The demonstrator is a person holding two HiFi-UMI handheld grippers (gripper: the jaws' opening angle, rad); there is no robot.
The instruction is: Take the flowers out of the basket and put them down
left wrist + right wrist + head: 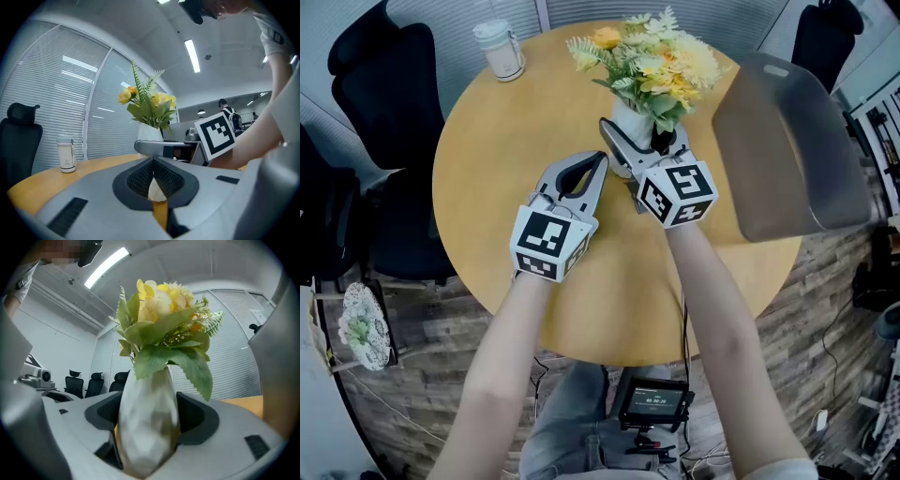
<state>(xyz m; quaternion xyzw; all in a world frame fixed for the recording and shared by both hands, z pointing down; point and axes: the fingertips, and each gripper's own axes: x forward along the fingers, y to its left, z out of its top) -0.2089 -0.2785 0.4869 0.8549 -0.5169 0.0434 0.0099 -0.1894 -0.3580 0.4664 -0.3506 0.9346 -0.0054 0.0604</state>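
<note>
Flowers [161, 319] in vase [147, 427], right tongs [643, 141] seemingly gripping

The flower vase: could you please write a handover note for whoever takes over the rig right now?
Right gripper: shut on the white vase, which stands upright with its yellow flowers over the round table.
Left gripper: shut, empty, beside it.
Done: vase gripped.
Left: set it down and release; whether its base already touches the table I cannot tell.
</note>
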